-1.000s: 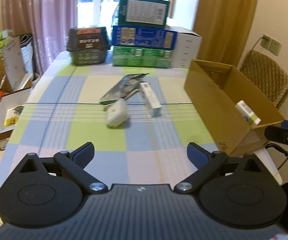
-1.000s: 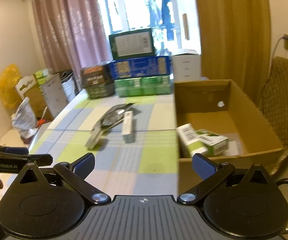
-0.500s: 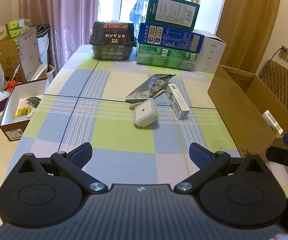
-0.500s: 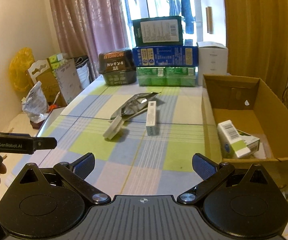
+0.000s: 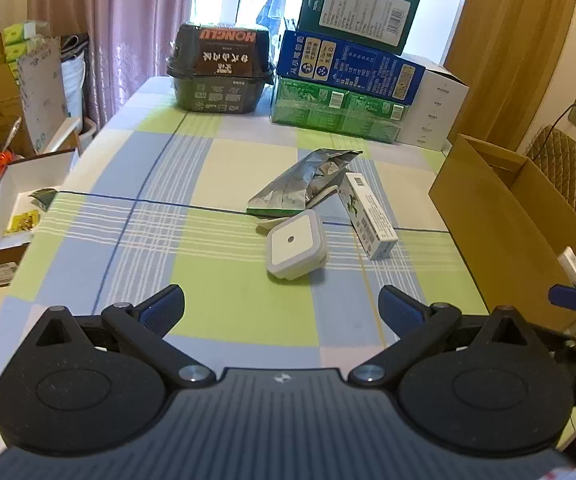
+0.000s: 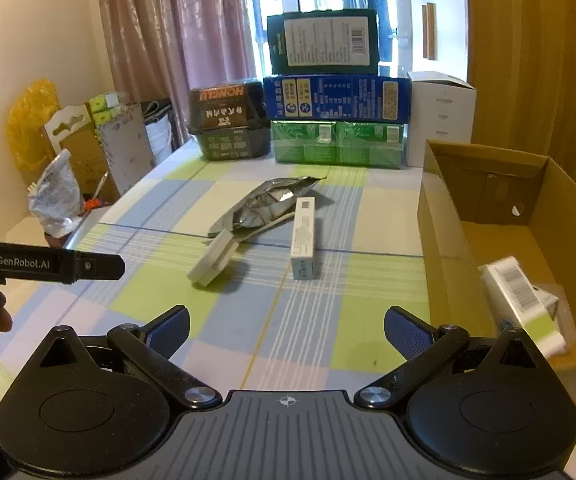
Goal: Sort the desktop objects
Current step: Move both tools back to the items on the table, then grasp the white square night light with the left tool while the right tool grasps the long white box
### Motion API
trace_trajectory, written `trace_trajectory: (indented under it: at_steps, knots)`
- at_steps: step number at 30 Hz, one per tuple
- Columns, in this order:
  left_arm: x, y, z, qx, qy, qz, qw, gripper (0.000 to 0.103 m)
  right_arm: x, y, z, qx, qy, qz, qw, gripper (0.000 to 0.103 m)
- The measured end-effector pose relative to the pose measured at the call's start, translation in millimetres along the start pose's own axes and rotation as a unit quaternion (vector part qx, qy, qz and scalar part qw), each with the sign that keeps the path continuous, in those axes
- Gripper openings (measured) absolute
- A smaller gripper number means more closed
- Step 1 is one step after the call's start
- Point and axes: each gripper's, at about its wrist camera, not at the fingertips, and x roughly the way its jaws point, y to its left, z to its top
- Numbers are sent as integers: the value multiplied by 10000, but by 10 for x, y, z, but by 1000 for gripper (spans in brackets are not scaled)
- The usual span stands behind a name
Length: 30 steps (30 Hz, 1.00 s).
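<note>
- Both tools are empty: the left gripper (image 5: 281, 304) and the right gripper (image 6: 286, 326) each have their jaws spread wide, hovering over the near edge of the checked tablecloth (image 5: 228, 280) with nothing between the blue pads.
- 3 loose items lie mid-table, well ahead of both grippers: a white square device (image 5: 295, 247), a slim white carton (image 5: 367, 215) and a crumpled silver foil pouch (image 5: 306, 178).
- The likely step is a reach for the white square device, which is nearest and roughly centred in the left view.
- To do it well, I would come in low and straddle 2 opposite flat sides. From the right view it sits tipped up on one edge (image 6: 213, 258), so closing too high could flip it.
- A white cord runs from it back under the pouch; lifting slowly should keep the cord from dragging the pouch or nudging the carton just beside it.
- The device is a rounded square, white on top with a small central dot and a grey rim, smooth and probably slippery.
- The open cardboard box (image 6: 488, 236) at the table's right side seems the destination; it already holds at least 1 white-and-green barcoded carton (image 6: 522, 308).
</note>
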Motion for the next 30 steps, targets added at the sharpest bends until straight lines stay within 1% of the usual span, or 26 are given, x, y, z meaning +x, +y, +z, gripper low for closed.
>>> trace_trajectory:
  at_steps: [8, 12, 18, 22, 27, 30]
  knots:
    - [608, 45, 102, 29, 117, -169, 9998, 101, 553, -114, 32, -170, 75, -112, 9998, 100]
    - [866, 78, 126, -25, 151, -234, 9996, 100, 822, -183, 51, -281, 136, -136, 9994, 91]
    - [1190, 156, 221, -197, 227, -421, 9987, 97, 1195, -276, 68, -332, 219, -129, 9991, 83]
    - [1368, 192, 258, -250, 359, -490, 9978, 91, 1370, -291, 105, -369, 215, -122, 9990, 79]
    - [1492, 220, 269, -332, 451, -629, 9964, 86, 1572, -281, 141, -405, 225, -127, 9988, 73]
    - [1562, 223, 259, -332, 540, -690, 9956, 80, 1678, -261, 152, -462, 233, -146, 9986, 68]
